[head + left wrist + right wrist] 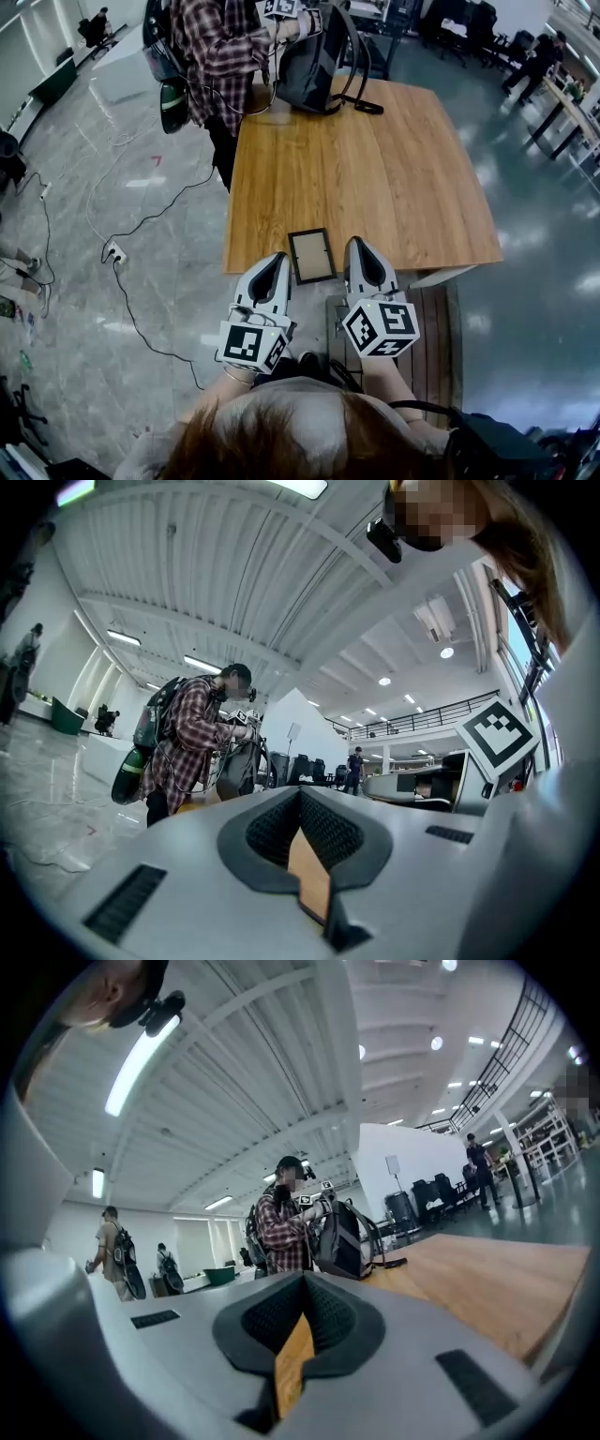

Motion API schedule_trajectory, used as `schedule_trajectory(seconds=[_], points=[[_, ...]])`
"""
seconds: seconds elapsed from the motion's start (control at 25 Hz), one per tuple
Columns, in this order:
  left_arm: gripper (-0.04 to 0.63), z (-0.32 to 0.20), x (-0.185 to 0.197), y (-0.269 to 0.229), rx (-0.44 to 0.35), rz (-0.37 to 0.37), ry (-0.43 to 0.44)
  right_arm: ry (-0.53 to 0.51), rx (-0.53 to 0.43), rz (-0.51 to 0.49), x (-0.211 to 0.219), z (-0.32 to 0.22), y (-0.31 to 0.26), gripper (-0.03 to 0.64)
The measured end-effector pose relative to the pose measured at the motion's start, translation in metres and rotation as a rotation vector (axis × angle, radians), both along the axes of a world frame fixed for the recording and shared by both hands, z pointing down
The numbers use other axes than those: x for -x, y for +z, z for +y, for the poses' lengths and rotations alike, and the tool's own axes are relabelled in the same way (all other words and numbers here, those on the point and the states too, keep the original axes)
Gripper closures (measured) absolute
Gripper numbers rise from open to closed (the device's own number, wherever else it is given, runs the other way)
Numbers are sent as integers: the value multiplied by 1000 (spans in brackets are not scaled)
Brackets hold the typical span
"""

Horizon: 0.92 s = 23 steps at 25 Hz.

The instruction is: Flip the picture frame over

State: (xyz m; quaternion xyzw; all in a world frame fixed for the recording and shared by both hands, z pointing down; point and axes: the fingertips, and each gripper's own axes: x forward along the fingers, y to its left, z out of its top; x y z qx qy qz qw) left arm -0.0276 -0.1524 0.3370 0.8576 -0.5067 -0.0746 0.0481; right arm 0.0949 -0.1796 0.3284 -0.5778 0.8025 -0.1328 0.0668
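Observation:
The picture frame (pixel 311 255) is small, with a dark border and a pale beige inner panel. It lies flat at the near edge of the wooden table (pixel 375 178). My left gripper (pixel 278 256) sits just to its left and my right gripper (pixel 357 242) just to its right, both pointing across the table. Neither touches the frame as far as I can see. In the left gripper view the left gripper (pixel 300 794) has its jaws together, with nothing held. The right gripper (pixel 305 1279) looks the same in its own view, with only table wood showing through the slit.
A person in a plaid shirt (pixel 223 47) stands at the table's far left corner beside a black backpack (pixel 319 61). Cables and a power strip (pixel 114 251) lie on the floor to the left. A dark wooden bench (pixel 433 323) sits below the near right edge.

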Motion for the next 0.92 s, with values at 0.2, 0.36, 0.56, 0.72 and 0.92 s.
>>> schedule_trajectory(seconds=[0.2, 0.36, 0.56, 0.72, 0.92], points=[[589, 1, -4, -3, -5, 4, -5, 15, -42, 93, 3, 8, -8, 603], [589, 1, -6, -4, -8, 3, 0, -3, -64, 109, 12, 12, -7, 603], [589, 0, -3, -4, -6, 0, -9, -12, -65, 111, 16, 13, -3, 603], [589, 2, -7, -3, -5, 0, -6, -26, -71, 101, 16, 17, -4, 603], [589, 3, -10, 3, -2, 1, -6, -37, -73, 95, 17, 19, 1, 603]])
